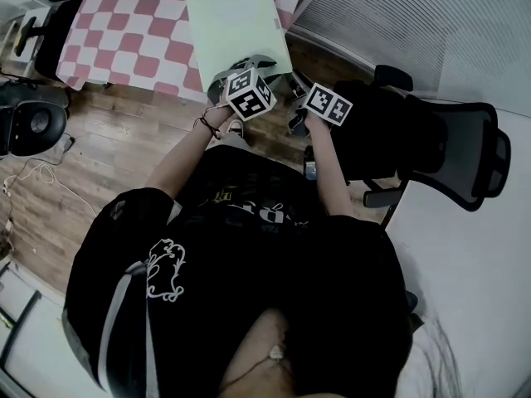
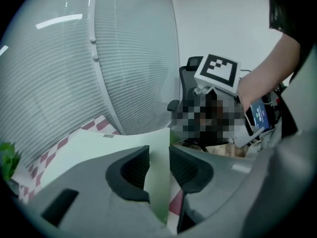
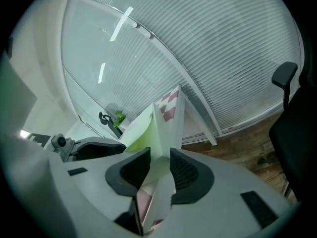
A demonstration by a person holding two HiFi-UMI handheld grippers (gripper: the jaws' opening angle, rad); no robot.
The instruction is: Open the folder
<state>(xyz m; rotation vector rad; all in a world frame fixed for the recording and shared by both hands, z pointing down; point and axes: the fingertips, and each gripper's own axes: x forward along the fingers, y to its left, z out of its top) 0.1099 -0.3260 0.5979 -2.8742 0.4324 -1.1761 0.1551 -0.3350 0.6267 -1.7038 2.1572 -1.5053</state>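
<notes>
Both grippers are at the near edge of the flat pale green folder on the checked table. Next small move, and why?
Probably close the left gripper on the sheet of the flat pale green folder between its jaws. They straddle its edge without pinching it, and the right gripper stands open around the edge too, so lifting now would likely move nothing.

A table point(image 1: 133, 23) under a pink-and-white checked cloth point(image 1: 158, 52) filled the head view from about 10 to 12 o'clock. A pale green folder point(image 1: 236, 27) lay on the cloth at 12 o'clock, by the table's right end, its near edge reaching the table's edge. Below the table ran a wooden floor point(image 1: 124, 148). A black office chair point(image 1: 431, 148) stood on it at 3 o'clock, and a loose white cable point(image 1: 33, 181) lay on it at 9 o'clock.
</notes>
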